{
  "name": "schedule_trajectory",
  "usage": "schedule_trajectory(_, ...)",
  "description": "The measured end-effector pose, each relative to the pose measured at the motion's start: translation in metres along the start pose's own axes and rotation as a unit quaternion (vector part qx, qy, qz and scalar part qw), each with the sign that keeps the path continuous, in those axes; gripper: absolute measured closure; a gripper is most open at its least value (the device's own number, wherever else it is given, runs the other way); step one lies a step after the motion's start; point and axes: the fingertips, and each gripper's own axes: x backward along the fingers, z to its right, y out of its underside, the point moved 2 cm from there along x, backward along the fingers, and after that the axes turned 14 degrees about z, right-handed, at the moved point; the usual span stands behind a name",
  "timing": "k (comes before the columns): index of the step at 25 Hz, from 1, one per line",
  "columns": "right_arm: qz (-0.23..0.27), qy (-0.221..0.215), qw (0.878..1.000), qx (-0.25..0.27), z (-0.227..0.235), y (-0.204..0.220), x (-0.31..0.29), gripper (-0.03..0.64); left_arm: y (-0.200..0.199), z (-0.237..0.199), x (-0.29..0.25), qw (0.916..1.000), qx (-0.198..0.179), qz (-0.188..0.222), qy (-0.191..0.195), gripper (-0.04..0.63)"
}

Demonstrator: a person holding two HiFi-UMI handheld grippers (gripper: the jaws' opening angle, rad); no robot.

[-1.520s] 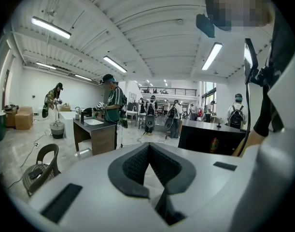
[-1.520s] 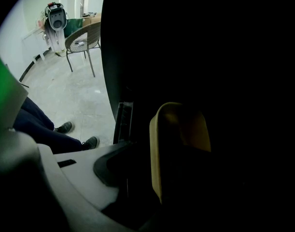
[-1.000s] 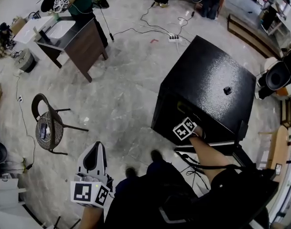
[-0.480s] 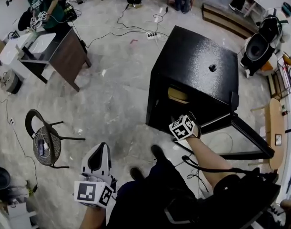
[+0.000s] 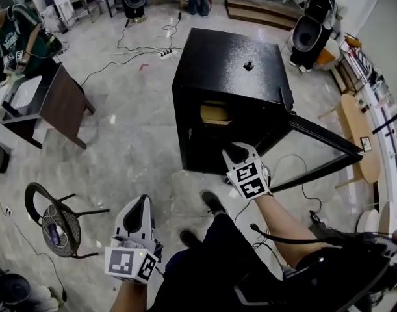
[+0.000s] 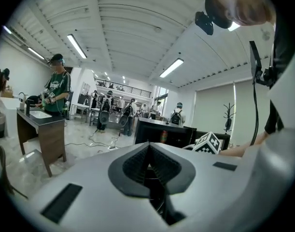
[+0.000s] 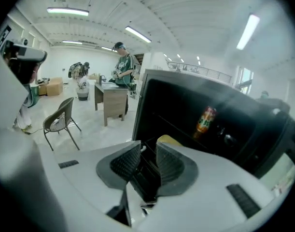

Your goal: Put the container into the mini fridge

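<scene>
Showing pale yellow, the container (image 5: 216, 112) sits inside the mini fridge (image 5: 230, 64), apparently delivered. The door (image 5: 321, 138) stands swung wide, probably for access. The right hand-held gripper (image 5: 236, 153) hovers just outside the opening, its jaws apart, empty and just closing. The left hand-held gripper (image 5: 138, 203) hangs aside with its jaws together, unneeded.

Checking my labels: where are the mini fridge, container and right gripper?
mini fridge (image 5: 227, 60): head view, black top panel.
container (image 5: 216, 113): head view, its tan top.
right gripper (image 5: 236, 152): head view, midway between fingertips.
</scene>
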Motion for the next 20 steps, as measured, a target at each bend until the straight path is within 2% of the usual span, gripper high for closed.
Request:
schedule_trajectory(4, 0.032, 0.009, 0.999, -0.003, -0.003, -0.031, 0.043, 0.530, -0.005, 0.011, -0.006, 0.9996, 0.010, 0.005, 0.027, 0.588)
schedule_trajectory(9, 0.066, 0.041, 0.997, 0.008, 0.010, -0.067, 0.095, 0.546, -0.006, 0.031, -0.017, 0.9968, 0.018, 0.005, 0.077, 0.588)
schedule_trajectory(13, 0.080, 0.057, 0.995, 0.006, 0.019, -0.079, 0.121, 0.552, -0.001, 0.037, -0.023, 0.9963, 0.032, -0.004, 0.080, 0.588)
schedule_trajectory(20, 0.116, 0.070, 0.991, -0.019, 0.037, -0.090, 0.153, 0.575, -0.002, 0.058, -0.043, 0.9963, 0.024, 0.003, 0.082, 0.588)
